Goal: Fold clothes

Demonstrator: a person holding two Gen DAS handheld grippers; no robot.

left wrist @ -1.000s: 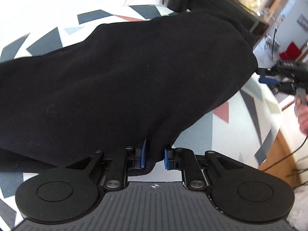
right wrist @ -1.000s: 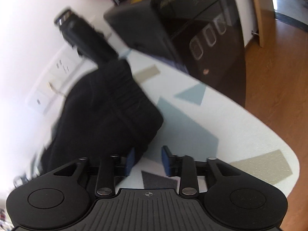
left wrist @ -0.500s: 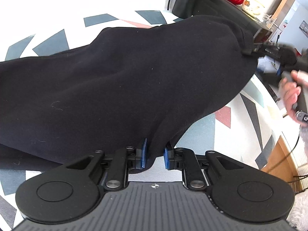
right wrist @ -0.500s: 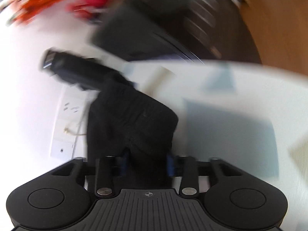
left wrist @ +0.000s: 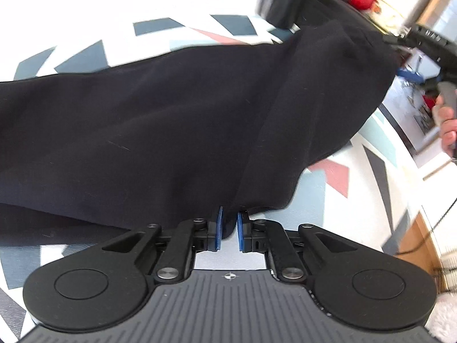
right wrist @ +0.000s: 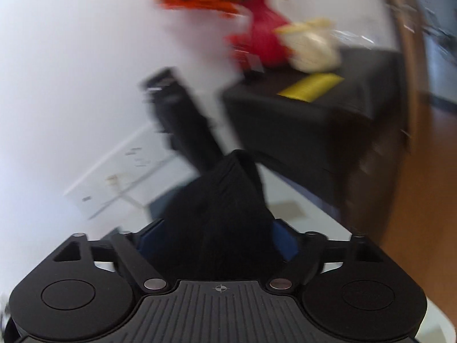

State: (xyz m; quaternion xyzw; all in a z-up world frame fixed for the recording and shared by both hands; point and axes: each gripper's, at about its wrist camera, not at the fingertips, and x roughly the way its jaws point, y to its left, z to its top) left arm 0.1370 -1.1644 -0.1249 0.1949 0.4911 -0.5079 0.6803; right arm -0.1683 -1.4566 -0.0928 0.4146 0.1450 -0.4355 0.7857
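Note:
A black garment (left wrist: 171, 120) lies spread across a table with a white cloth of grey and pink triangles (left wrist: 337, 177). My left gripper (left wrist: 228, 230) is shut on the garment's near edge, its blue pads (left wrist: 219, 228) pinching the cloth. My right gripper (right wrist: 217, 240) holds a bunch of the same black garment (right wrist: 220, 200) between its blue pads and lifts it above the table. In the left wrist view the right gripper (left wrist: 428, 45) is at the garment's far right corner, held by a hand.
A black cabinet (right wrist: 308, 131) stands beyond the table, with a red vase of orange flowers (right wrist: 262, 40) and a cream object on top. A black upright object (right wrist: 182, 125) stands by the wall. Wooden floor (right wrist: 422, 200) lies to the right.
My right gripper moved onto the garment's corner, closed on it and raised it; its view has tilted up toward the wall. My left gripper has kept its grip and lifted the edge slightly.

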